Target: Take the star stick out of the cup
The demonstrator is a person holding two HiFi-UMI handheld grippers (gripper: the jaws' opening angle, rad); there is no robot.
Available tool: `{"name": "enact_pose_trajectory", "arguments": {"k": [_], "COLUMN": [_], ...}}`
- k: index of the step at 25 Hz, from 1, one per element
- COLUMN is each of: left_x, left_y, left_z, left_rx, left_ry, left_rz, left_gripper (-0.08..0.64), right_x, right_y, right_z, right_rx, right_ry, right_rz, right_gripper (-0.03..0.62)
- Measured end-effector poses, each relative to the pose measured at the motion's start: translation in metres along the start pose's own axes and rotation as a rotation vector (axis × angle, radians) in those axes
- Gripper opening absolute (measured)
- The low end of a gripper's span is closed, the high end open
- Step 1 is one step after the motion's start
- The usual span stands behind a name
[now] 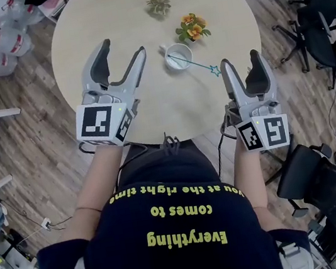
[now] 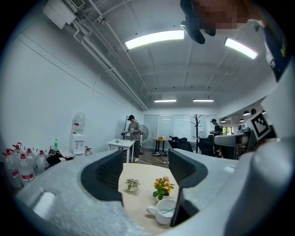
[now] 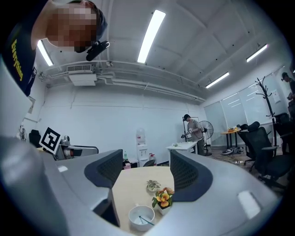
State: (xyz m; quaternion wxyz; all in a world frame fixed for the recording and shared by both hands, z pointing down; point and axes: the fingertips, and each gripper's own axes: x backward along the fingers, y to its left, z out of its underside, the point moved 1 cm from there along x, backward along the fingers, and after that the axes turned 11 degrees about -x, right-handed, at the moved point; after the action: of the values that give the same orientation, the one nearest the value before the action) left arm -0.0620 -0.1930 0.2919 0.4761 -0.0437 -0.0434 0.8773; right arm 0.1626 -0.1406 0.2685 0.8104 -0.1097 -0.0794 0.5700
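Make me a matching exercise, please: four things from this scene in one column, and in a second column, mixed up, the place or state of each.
Column one
1. star stick
2. orange flowers
3. green plant
4. left gripper

Column two
a. jaws apart, holding nothing
b. leans in the white cup
c. alone, nearest the table's far edge
d. just beyond the cup

Pairs: 1-b, 2-d, 3-c, 4-a

On the tabletop (image 1: pixel 110 19), the star stick (image 1: pixel 198 64) stood in the cup (image 1: pixel 178 57), leaning toward 4 o'clock; a flower pot (image 1: pixel 192 29) sat at the cup's 1 o'clock, a small plant (image 1: pixel 158 6) farther off at 12.
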Motion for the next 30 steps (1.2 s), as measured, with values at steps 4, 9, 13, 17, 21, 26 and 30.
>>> {"name": "enact_pose_trajectory", "arguments": {"k": [4,9,13,17,21,26,30], "left_x": [-0.004,-0.01,-0.013,-0.017,-0.022,-0.025,-0.026], "left_y": [-0.001,-0.003,-0.007,-0.012,-0.014,-0.015,-0.016], "left_z": [0.006,0.019,0.028,0.038,0.047,0.055,0.061], "left_rx": [0.003,0.018,0.03,0.035,0.039,0.044,0.051], "left_ry": [0.005,0.021,0.039,0.059,0.081,0.101,0.116], "left_rz": [0.007,0.02,0.028,0.033,0.039,0.046,0.052], "left_gripper": [0.311,0.311,0.311,0.311,0.311,0.311,0.311], "right_x": [-0.002,-0.008,-0.012,-0.016,-0.02,-0.021,-0.022], "right_y": [-0.005,-0.016,-0.026,-0.037,-0.046,-0.049,-0.049], "right_z": [0.01,0.029,0.049,0.071,0.095,0.126,0.146], "right_rx": [-0.009,-0.029,-0.045,-0.071,-0.099,-0.113,-0.092], "right_ry": [0.022,0.064,0.121,0.165,0.226,0.329,0.393], "right_rz": [0.008,0.024,0.034,0.037,0.038,0.032,0.029], "right_gripper": [0.331,0.331,0.331,0.331,0.33,0.315,0.3]}}
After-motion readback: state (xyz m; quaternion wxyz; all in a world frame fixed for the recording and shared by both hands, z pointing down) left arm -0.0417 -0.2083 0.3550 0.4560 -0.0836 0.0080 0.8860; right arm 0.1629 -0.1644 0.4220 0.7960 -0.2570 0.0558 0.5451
